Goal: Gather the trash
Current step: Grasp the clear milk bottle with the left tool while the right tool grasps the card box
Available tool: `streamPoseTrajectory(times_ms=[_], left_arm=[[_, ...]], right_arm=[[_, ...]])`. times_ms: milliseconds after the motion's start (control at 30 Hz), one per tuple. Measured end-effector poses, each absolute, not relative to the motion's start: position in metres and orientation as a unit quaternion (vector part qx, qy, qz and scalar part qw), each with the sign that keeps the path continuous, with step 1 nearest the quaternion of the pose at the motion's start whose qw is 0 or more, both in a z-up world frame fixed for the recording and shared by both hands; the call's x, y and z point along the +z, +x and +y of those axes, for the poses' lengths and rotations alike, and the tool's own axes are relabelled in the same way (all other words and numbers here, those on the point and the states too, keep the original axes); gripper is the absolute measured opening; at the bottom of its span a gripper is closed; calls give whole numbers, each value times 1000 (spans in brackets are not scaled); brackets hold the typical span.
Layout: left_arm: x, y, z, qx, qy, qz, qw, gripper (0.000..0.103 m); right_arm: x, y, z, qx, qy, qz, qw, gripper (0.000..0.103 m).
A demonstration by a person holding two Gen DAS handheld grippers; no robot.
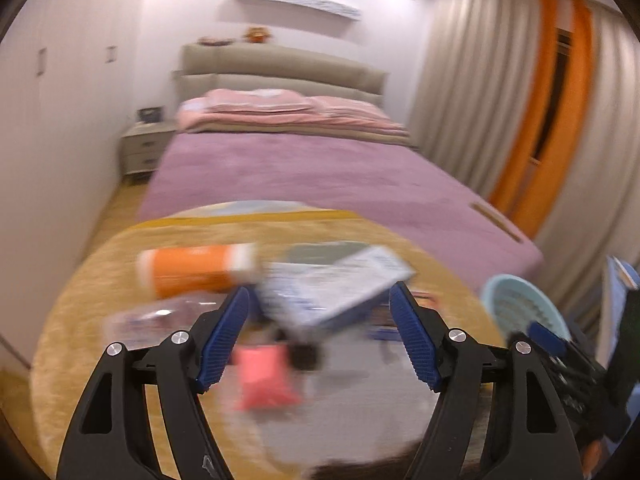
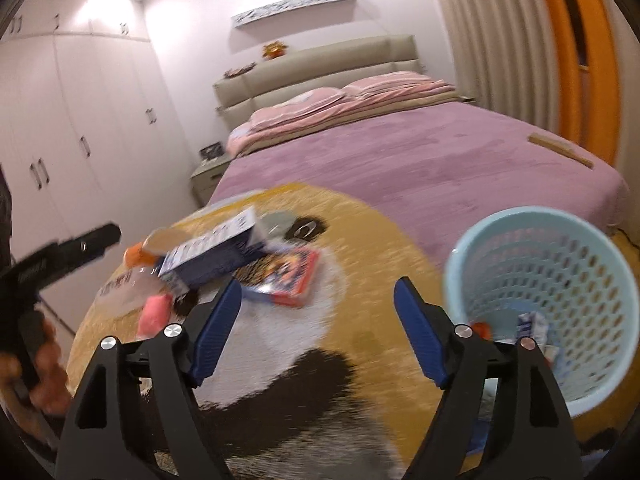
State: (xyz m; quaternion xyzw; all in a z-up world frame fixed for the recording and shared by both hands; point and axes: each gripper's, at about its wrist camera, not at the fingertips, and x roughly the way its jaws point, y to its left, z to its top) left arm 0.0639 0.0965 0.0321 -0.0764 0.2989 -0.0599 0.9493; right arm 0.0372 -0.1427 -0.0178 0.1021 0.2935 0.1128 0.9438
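Left gripper [image 1: 320, 300] fills lower frame, jaws spread wide, empty, aimed at litter pile for next pick. Right gripper [image 2: 318, 294] likewise wide, empty. Round rug [image 2: 380, 240] spans centre. Blue basket [image 2: 560, 240] right, some trash inside. Blue box [image 1: 340, 284], orange bottle [image 1: 192, 272], pink packet [image 1: 264, 380] centre-left, uncollected.

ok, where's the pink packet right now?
The pink packet lies on the round rug, left in the right wrist view, beside the blue-and-white box; in the left wrist view it is between the open fingers.
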Motion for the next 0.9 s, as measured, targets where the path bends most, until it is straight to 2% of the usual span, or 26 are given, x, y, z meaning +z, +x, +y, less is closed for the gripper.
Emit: streamPoseTrajectory(times_ms=[233, 467, 900], left_arm=[[20, 86, 170, 23, -79, 319, 944, 72], [-7, 110, 213, 18, -83, 369, 925, 72], [-25, 78, 175, -99, -11, 457, 884, 70]], right_arm=[[-29, 45, -117, 119, 72, 310, 941, 75], [-36, 52, -119, 122, 74, 333, 932, 75], [-37, 52, -111, 120, 55, 338, 932, 75]])
